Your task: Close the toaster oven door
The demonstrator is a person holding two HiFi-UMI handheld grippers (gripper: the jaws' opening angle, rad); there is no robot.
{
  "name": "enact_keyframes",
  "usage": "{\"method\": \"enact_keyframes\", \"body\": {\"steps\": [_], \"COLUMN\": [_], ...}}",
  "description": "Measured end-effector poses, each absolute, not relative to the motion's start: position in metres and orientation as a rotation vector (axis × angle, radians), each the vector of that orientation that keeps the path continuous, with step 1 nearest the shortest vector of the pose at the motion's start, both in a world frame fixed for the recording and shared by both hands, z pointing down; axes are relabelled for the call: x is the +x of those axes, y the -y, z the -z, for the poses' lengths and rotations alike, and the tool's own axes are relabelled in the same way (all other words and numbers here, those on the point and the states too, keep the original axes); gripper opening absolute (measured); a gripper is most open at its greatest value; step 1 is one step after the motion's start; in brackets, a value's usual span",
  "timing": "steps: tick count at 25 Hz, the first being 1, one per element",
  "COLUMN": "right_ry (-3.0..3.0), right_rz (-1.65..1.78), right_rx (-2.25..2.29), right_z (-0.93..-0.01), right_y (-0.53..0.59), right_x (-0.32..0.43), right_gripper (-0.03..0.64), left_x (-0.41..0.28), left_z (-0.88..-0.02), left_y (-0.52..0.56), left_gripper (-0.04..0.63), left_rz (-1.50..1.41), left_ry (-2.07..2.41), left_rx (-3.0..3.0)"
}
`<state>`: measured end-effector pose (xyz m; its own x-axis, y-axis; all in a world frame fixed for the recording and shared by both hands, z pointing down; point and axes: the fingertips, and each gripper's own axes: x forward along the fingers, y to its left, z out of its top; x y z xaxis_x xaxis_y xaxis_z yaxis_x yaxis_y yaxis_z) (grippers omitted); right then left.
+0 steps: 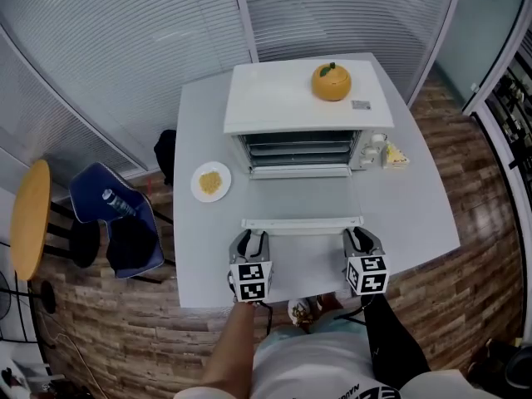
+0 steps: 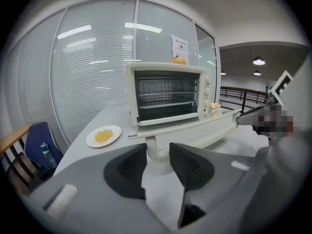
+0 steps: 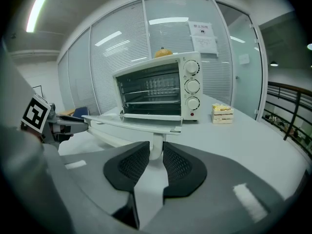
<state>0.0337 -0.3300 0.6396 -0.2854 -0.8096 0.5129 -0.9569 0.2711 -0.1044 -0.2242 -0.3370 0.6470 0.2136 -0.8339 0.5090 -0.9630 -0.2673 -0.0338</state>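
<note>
A white plate (image 1: 210, 181) is sitting on the table (image 1: 416, 214) just left of the toaster oven (image 1: 303, 110), holding a small heap of yellow crumbly food (image 1: 211, 181). The oven cavity is showing only bare wire racks (image 2: 165, 99), and an orange fruit (image 1: 331, 81) is resting on the oven's roof. A small yellow-and-white food block (image 1: 395, 156) is standing beside the oven's right wall.

The oven door (image 1: 302, 222) is lying fully open, flat, and reaching toward the person. The left hand-held gripper (image 1: 251, 238) is clamping its jaws on the left post of the door handle (image 2: 155, 147), and the right hand-held gripper (image 1: 359, 238) is pinching the right post (image 3: 156, 150) the same way, pads pressing on both sides.

The door's free edge is hanging close to the table's front edge, with both grippers over the narrow strip between. Bare tabletop is lying open on either side of the door.
</note>
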Motion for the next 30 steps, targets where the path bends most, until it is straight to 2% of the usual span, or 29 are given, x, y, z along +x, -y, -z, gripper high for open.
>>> {"method": "enact_keyframes", "body": {"steps": [27,28,30], "right_ry": [2.339,2.344,2.352], "right_rz": [-0.346,-0.338,-0.321], "right_rx": [1.686,1.687,1.692], "right_z": [-0.547,-0.544,-0.537], "right_y": [0.371,0.374,0.38], "right_x": [0.032,0.032,0.032], "right_gripper": [0.08,0.08,0.08], "left_x": [-0.218,-0.213,-0.201], "left_z": [-0.555,-0.553,-0.548], "left_y": [0.379,0.381,0.385], "left_gripper": [0.152,0.148,0.054], "left_rz": [-0.603,-0.643,-0.729], "left_ry": [1.824,1.817,1.817], "left_rx": [2.392,2.423,2.477]}}
